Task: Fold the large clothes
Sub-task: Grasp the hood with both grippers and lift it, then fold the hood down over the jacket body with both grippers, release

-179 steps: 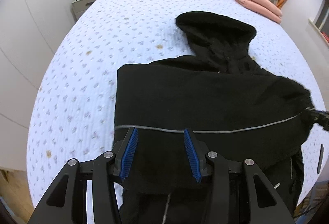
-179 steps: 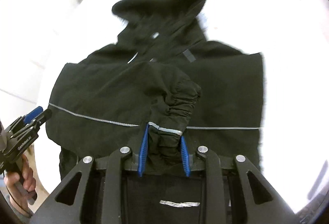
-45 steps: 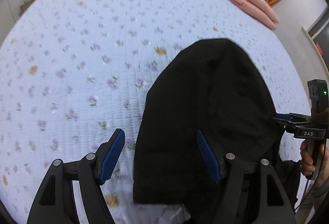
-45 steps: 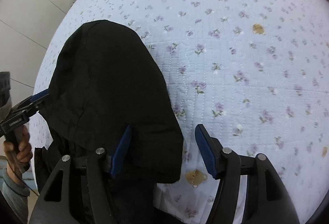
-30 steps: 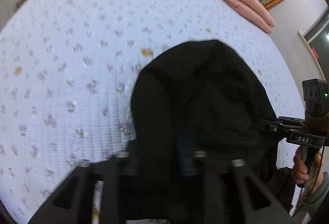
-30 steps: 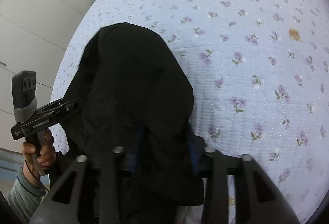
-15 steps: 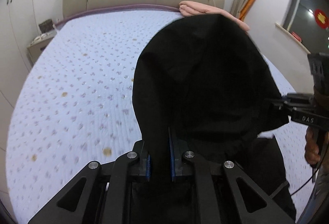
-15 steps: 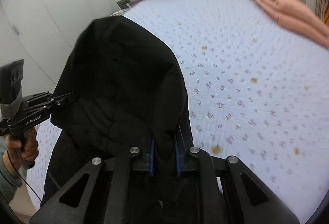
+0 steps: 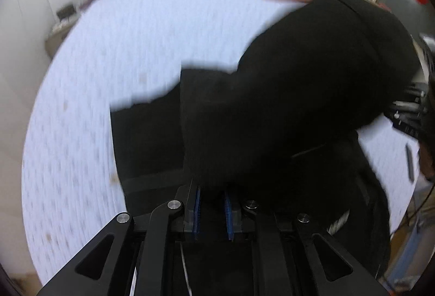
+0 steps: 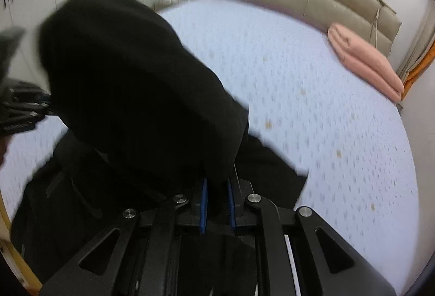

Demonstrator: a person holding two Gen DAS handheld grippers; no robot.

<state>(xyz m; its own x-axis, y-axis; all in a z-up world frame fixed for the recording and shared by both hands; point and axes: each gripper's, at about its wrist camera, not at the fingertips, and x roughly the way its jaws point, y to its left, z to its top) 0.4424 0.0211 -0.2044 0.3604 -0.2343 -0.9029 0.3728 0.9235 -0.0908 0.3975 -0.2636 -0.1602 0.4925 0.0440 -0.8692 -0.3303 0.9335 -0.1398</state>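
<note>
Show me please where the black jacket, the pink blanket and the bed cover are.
black jacket (image 9: 312,83), left wrist view, on the lifted hood.
pink blanket (image 10: 364,59), right wrist view, on its folded middle.
bed cover (image 10: 312,111), right wrist view, on a bare part.

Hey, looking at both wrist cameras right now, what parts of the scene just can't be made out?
- Left wrist view: the black jacket's hood, clamped in the left gripper, hides the far right of the bed; the right gripper is blurred and cut off by the frame edge.
- Right wrist view: the hood, clamped in the right gripper, covers the jacket's body; its fold state is unreadable.
- Both views: motion blur smears the bedspread print.
- Nightstand items: too small.
</note>
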